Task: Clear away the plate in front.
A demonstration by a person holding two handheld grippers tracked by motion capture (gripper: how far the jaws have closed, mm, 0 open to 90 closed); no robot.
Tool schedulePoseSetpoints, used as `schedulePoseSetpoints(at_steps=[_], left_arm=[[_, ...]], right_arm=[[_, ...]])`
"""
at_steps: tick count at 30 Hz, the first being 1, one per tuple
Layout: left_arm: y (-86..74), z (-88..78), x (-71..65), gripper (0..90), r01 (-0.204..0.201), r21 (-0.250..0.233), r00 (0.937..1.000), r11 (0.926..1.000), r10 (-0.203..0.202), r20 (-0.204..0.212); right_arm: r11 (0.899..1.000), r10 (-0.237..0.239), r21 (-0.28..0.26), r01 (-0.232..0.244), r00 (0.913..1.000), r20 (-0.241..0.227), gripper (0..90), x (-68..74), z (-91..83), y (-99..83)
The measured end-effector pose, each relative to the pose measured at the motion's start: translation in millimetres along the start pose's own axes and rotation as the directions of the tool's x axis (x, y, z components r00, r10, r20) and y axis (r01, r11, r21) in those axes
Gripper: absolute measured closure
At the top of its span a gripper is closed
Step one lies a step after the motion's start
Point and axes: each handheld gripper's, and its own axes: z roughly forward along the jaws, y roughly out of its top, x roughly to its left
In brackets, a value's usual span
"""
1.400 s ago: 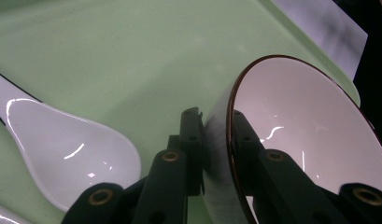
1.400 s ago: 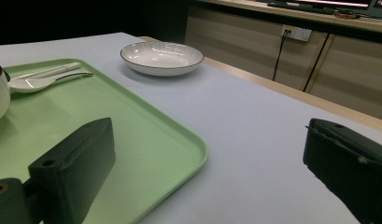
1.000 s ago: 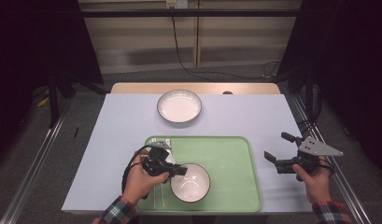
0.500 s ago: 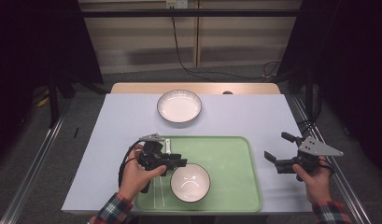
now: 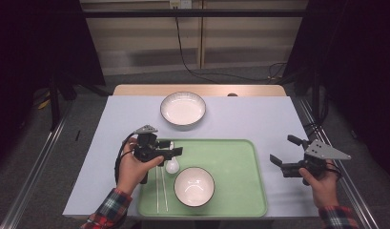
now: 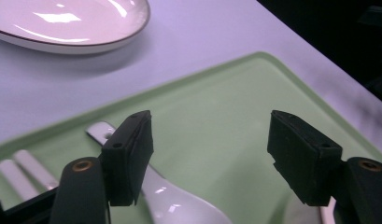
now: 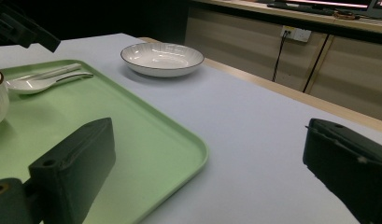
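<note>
A green tray (image 5: pixel 230 157) holds a white bowl (image 5: pixel 194 186), a white spoon (image 5: pixel 172 165) and a pair of chopsticks (image 5: pixel 159 191). My left gripper (image 5: pixel 172 152) hovers over the tray's left part. Its jaws have just been opening and stand open, with nothing between them. In the left gripper view (image 6: pixel 216 149) the spoon (image 6: pixel 179 203) lies on the tray (image 6: pixel 226 107) just beneath the left jaw. My right gripper (image 5: pixel 283 149) hangs open over the table to the right of the tray, and its own view (image 7: pixel 202 172) shows bare table between the jaws.
A white plate (image 5: pixel 183 108) with a dark rim stands on the pale table cover (image 5: pixel 259 119) behind the tray, also seen as the plate (image 7: pixel 162 58). The table's wooden back edge (image 5: pixel 197 89) and metal rails run along the sides.
The left gripper has opened and lifted away from the spot beside the bowl, toward the tray's far left. The spoon now lies free on the tray. The right gripper has stayed still.
</note>
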Motion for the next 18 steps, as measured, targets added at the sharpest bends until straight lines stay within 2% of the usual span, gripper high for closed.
schedulePoseSetpoints(at_steps=[1,2,6,9,13,18], left_arm=[[0.8,0.0,3.2,29.3,-0.013,0.003,0.9998,0.9999,0.013,-0.014],[1.7,0.5,6.0,29.3,0.0,-0.004,0.9997,1.0,0.0,-0.024],[7.8,1.0,19.1,26.5,0.008,-0.023,0.998,0.9997,-0.01,-0.062],[13.9,2.7,27.5,20.2,0.018,-0.033,0.9938,0.9993,-0.022,-0.109],[22.3,6.8,38.5,15.7,0.035,-0.053,0.9895,0.998,-0.042,-0.138],[31.5,14.4,50.5,11.8,0.023,-0.055,0.9826,0.9982,-0.033,-0.183]], right_arm=[[1.0,-0.002,-0.001,0.002,1.0,0.001,1.7,-0.2,0.1,0.0],[1.0,-0.003,-0.001,0.003,1.0,0.001,1.7,-0.2,0.3,-0.1],[1.0,-0.002,-0.001,0.002,1.0,0.001,1.8,-0.1,0.3,-0.1],[1.0,-0.003,0.0,0.003,1.0,0.002,1.8,-0.3,0.2,-0.1],[1.0,-0.004,0.002,0.004,1.0,0.006,1.8,-0.2,0.3,-0.2],[1.0,-0.004,0.002,0.004,1.0,0.006,1.8,-0.4,0.3,-0.2]])
